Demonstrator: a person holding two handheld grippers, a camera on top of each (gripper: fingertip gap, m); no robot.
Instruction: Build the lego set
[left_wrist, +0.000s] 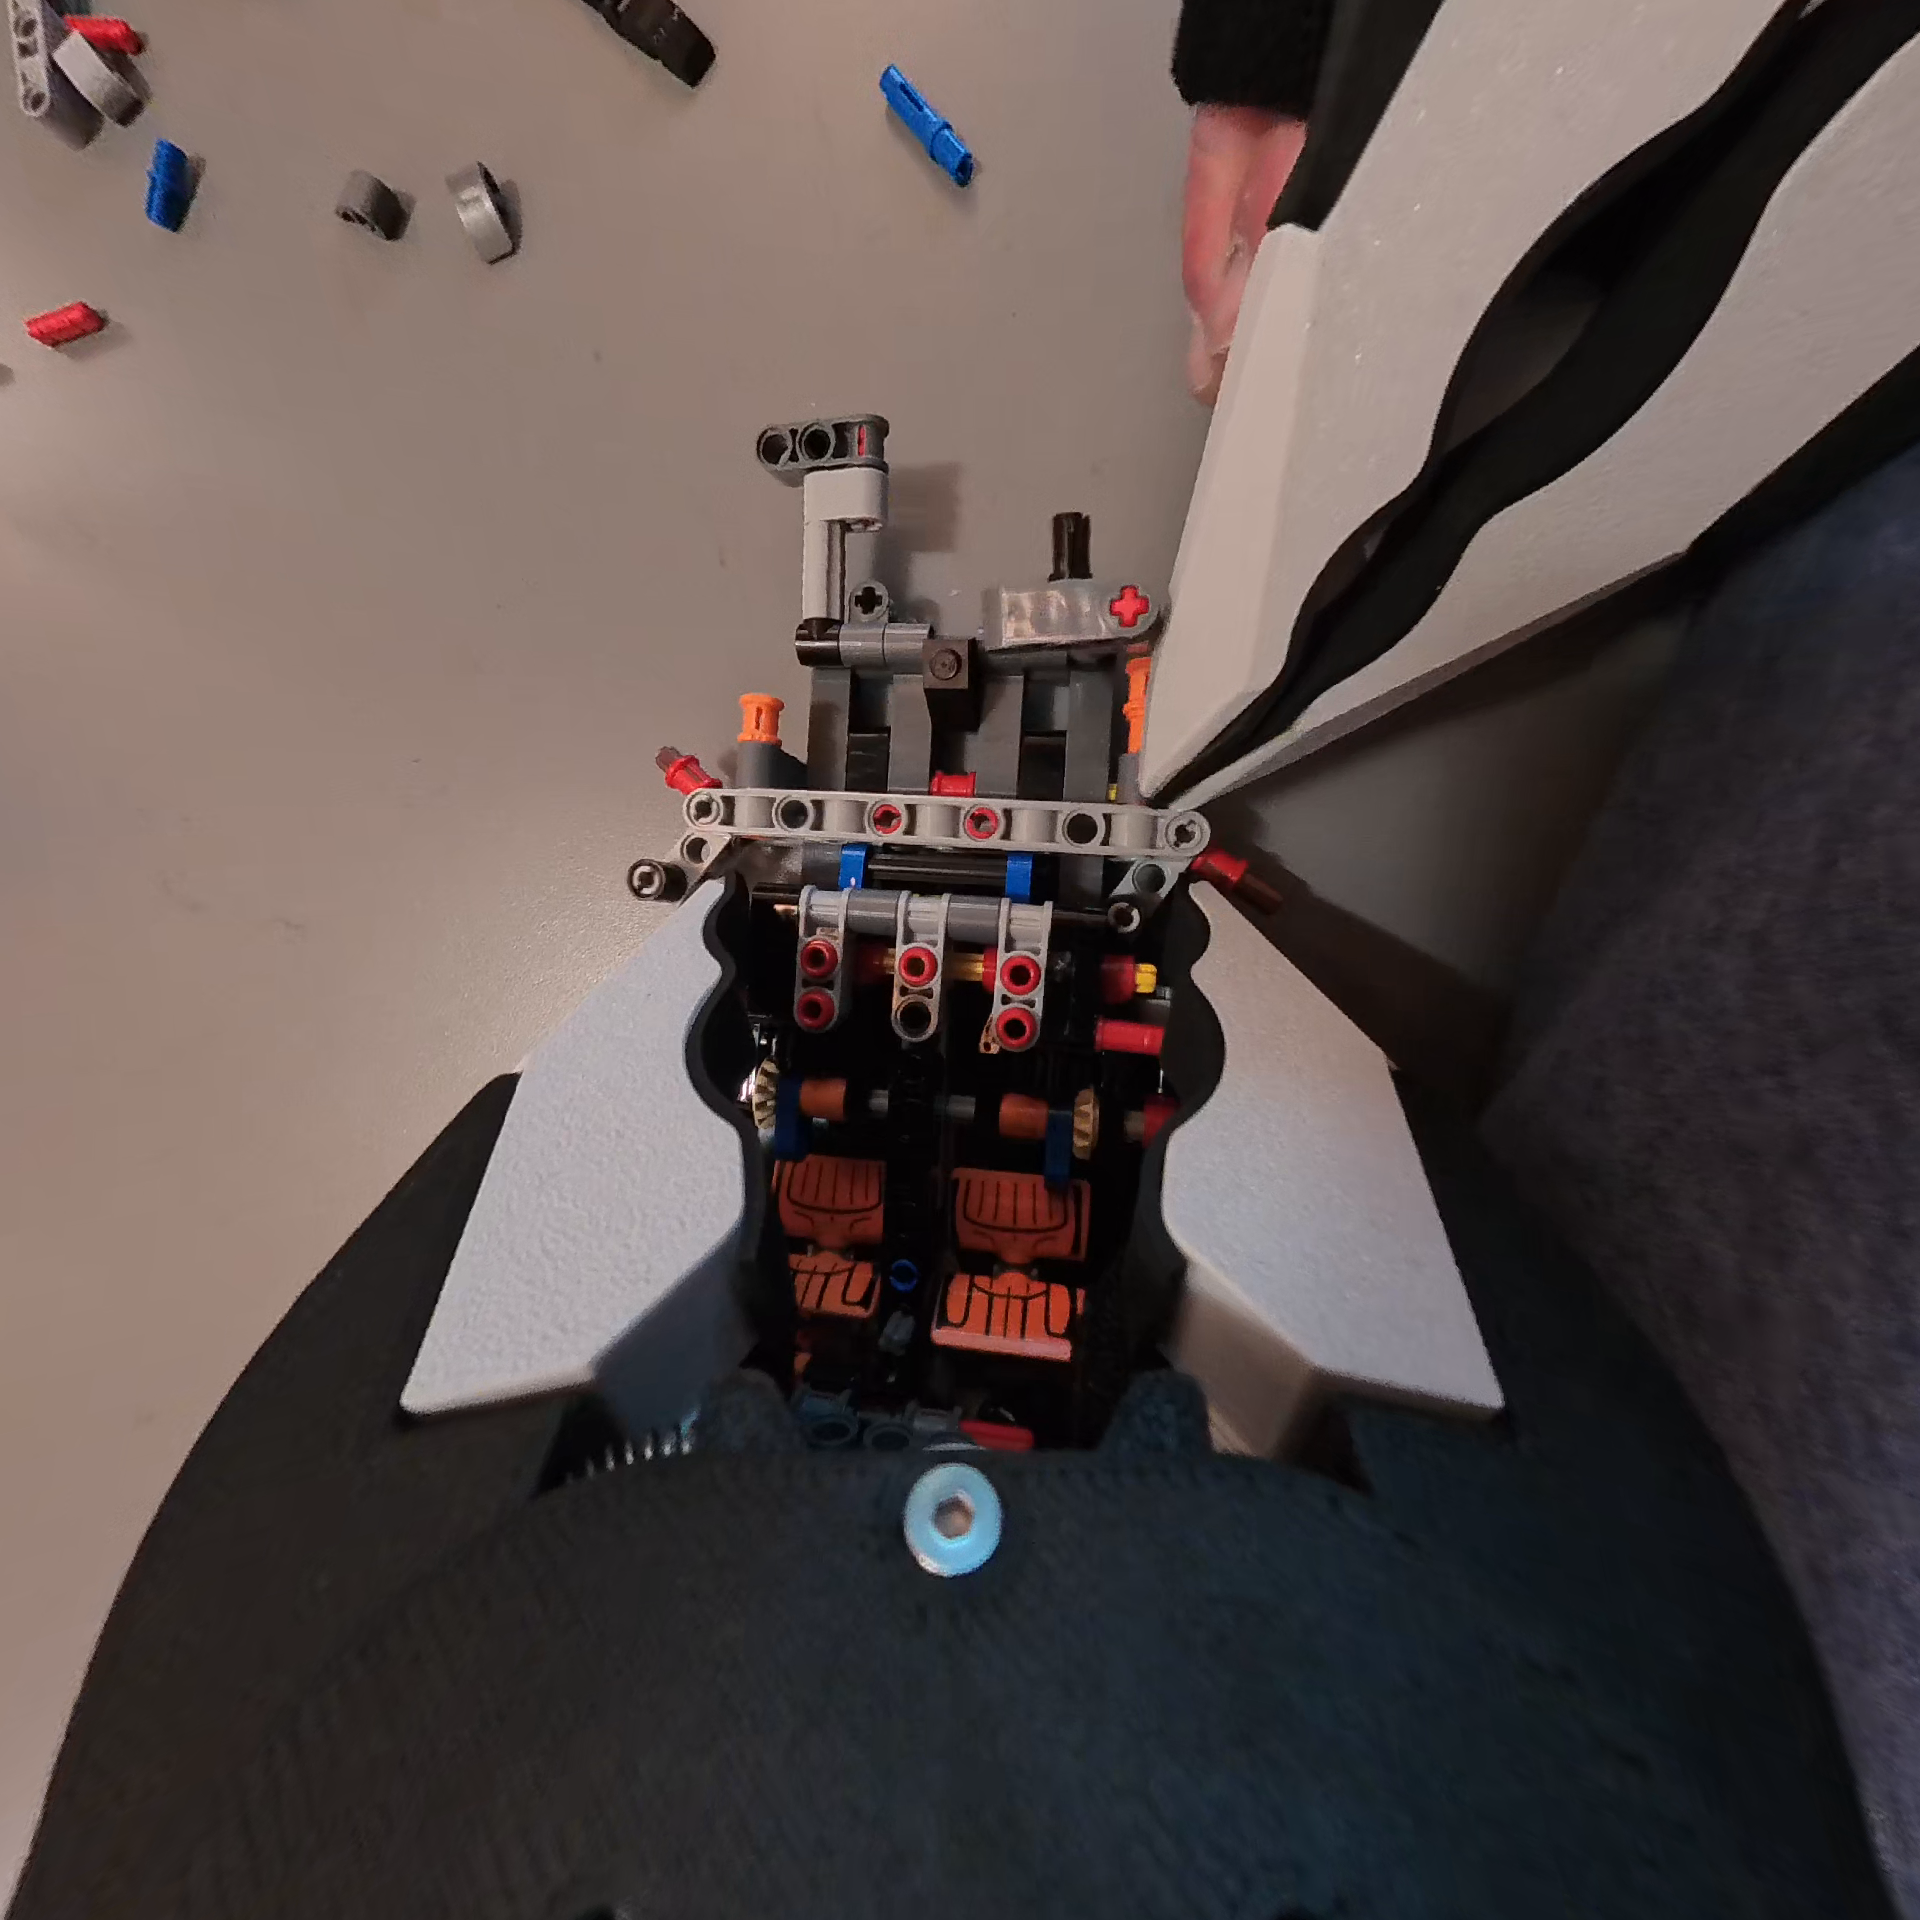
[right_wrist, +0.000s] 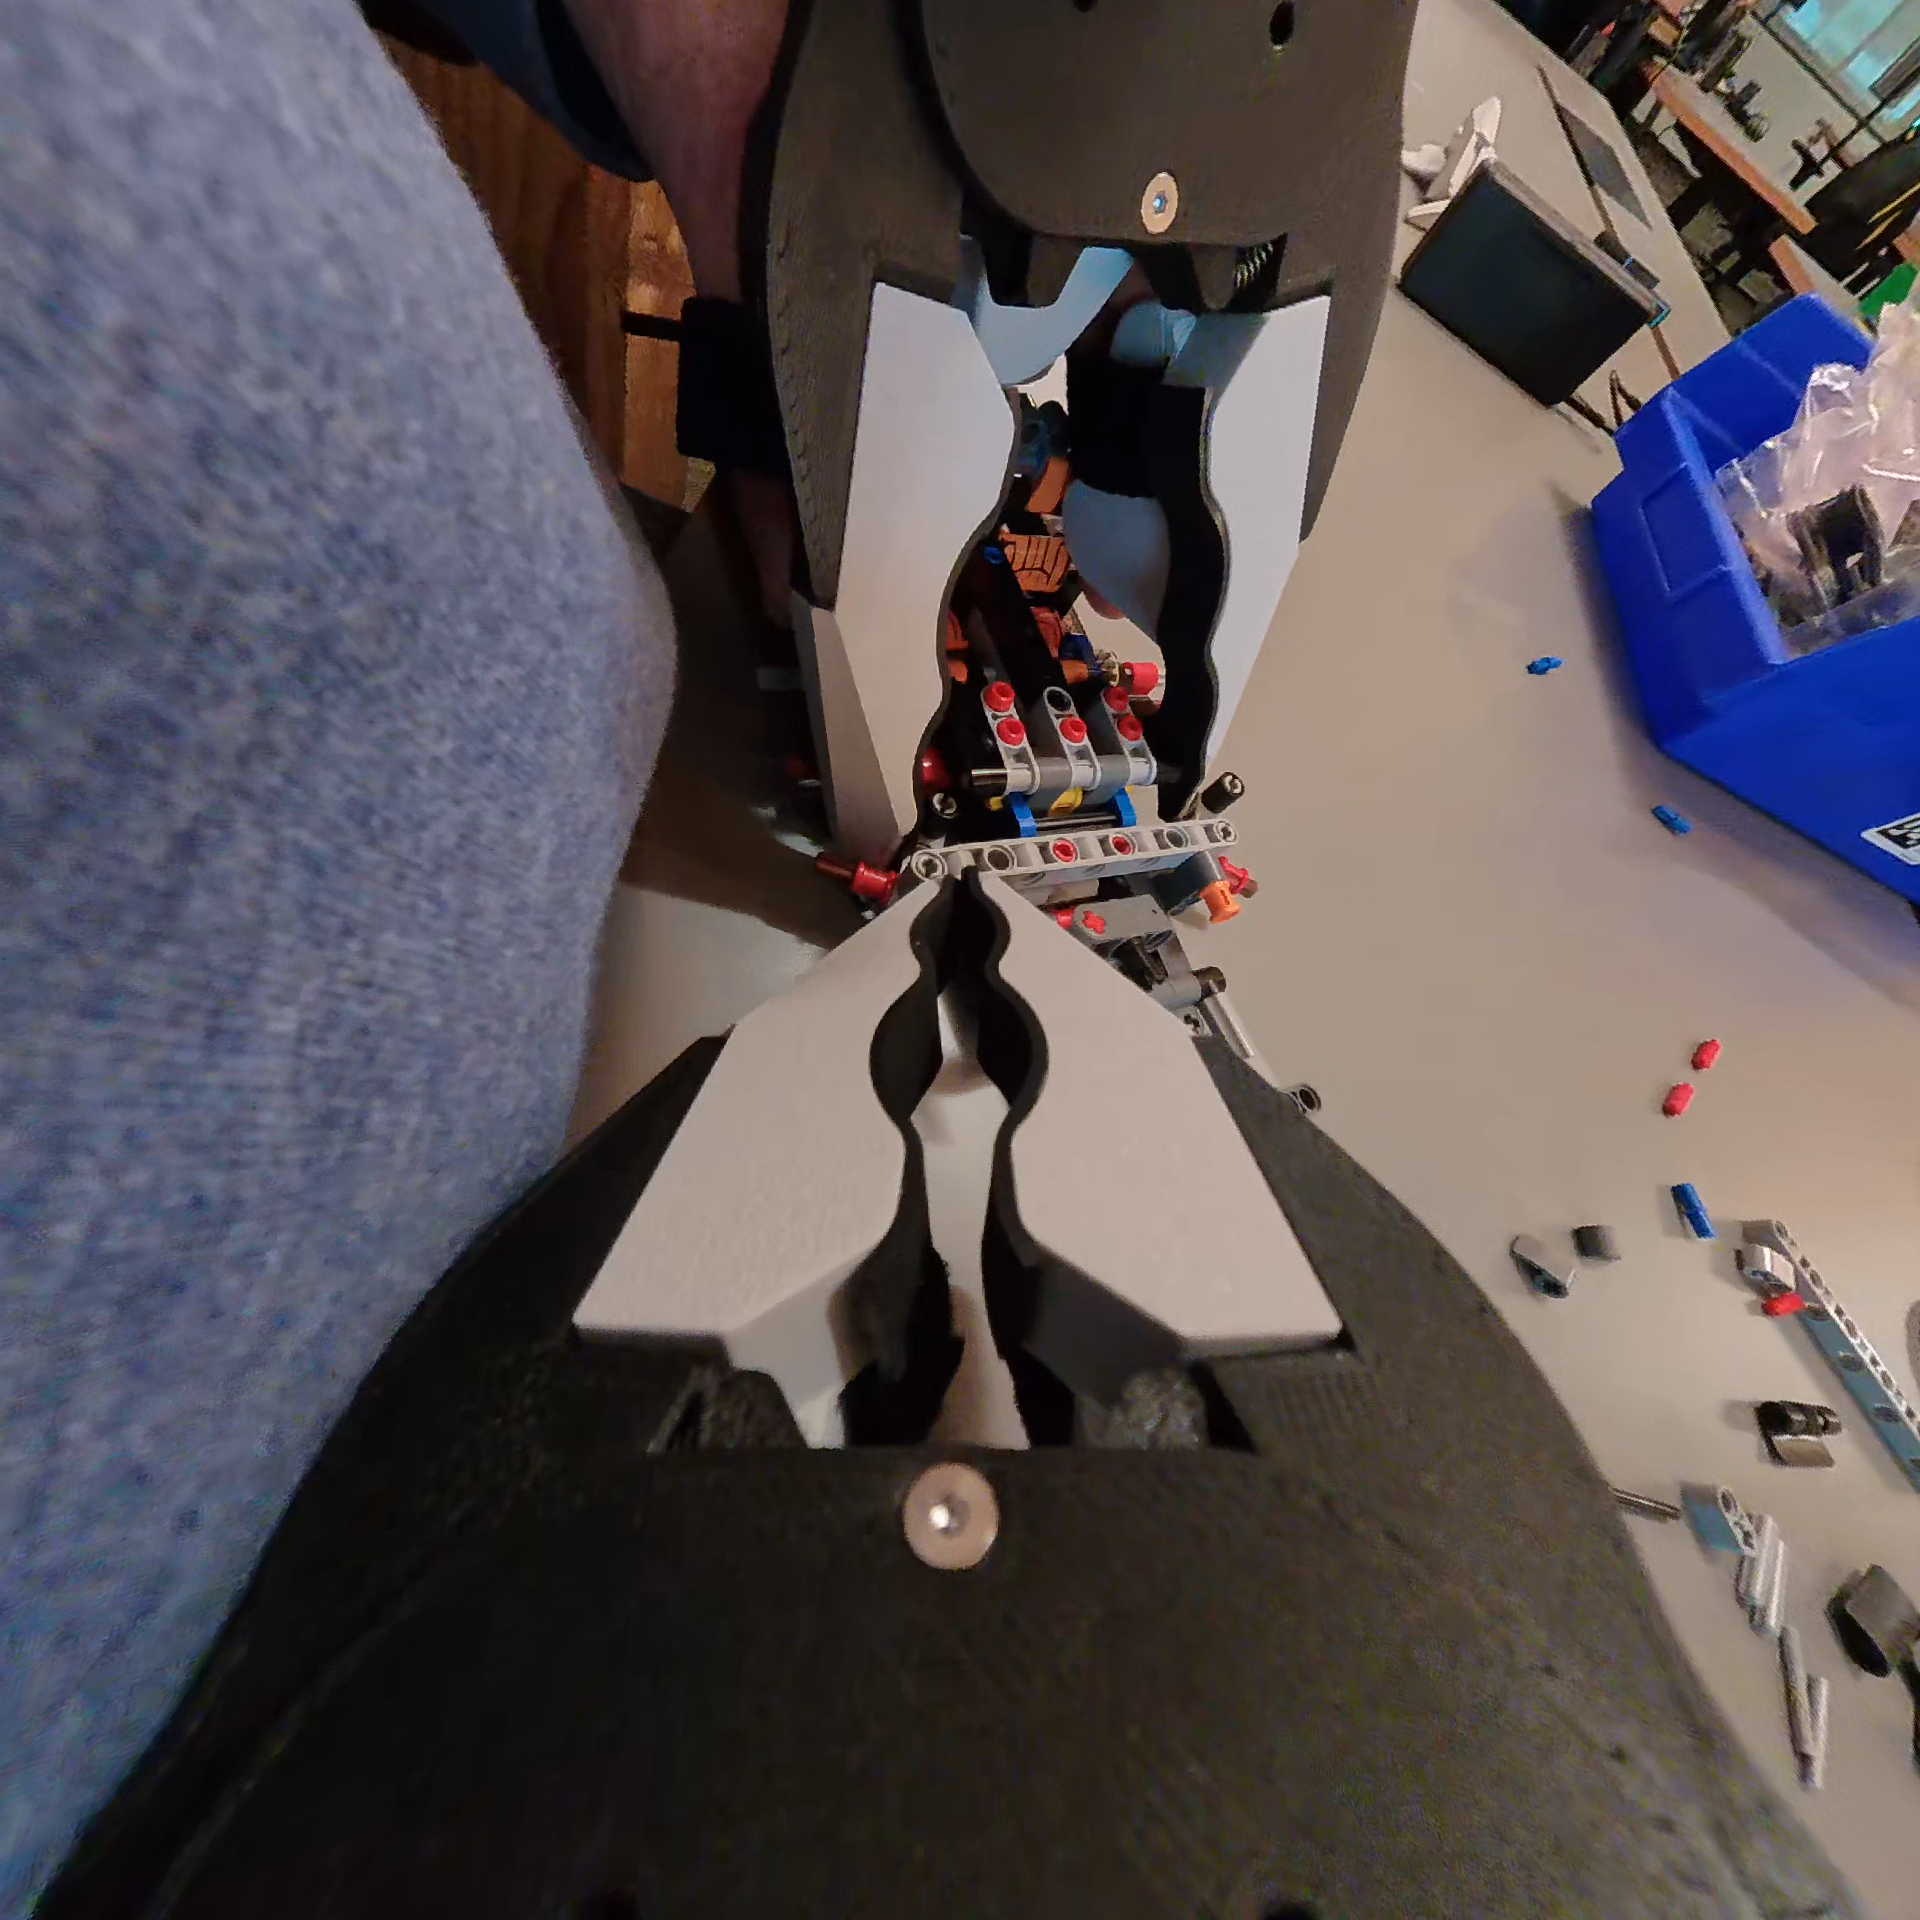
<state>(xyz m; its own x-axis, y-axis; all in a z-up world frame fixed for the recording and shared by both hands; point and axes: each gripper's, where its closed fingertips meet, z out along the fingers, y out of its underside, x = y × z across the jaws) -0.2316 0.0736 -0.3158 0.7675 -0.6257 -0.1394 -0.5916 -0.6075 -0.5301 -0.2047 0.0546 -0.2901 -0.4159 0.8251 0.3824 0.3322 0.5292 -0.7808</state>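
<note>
So the half-built lego model (left_wrist: 935, 935) sits on the table (left_wrist: 416, 675) right at its near edge, wedged between the left gripper (left_wrist: 951, 894) fingers, and the right gripper (right_wrist: 961, 883) meets it tip-first from the opposite side. Loose pieces (right_wrist: 1787, 1299) are scattered further in on the tabletop, and a parts bin (right_wrist: 1745, 644) sits past them toward the far side.

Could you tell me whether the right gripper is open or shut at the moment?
Shut. The right gripper has its fingertips together at the end of the light grey beam on the lego assembly.
</note>
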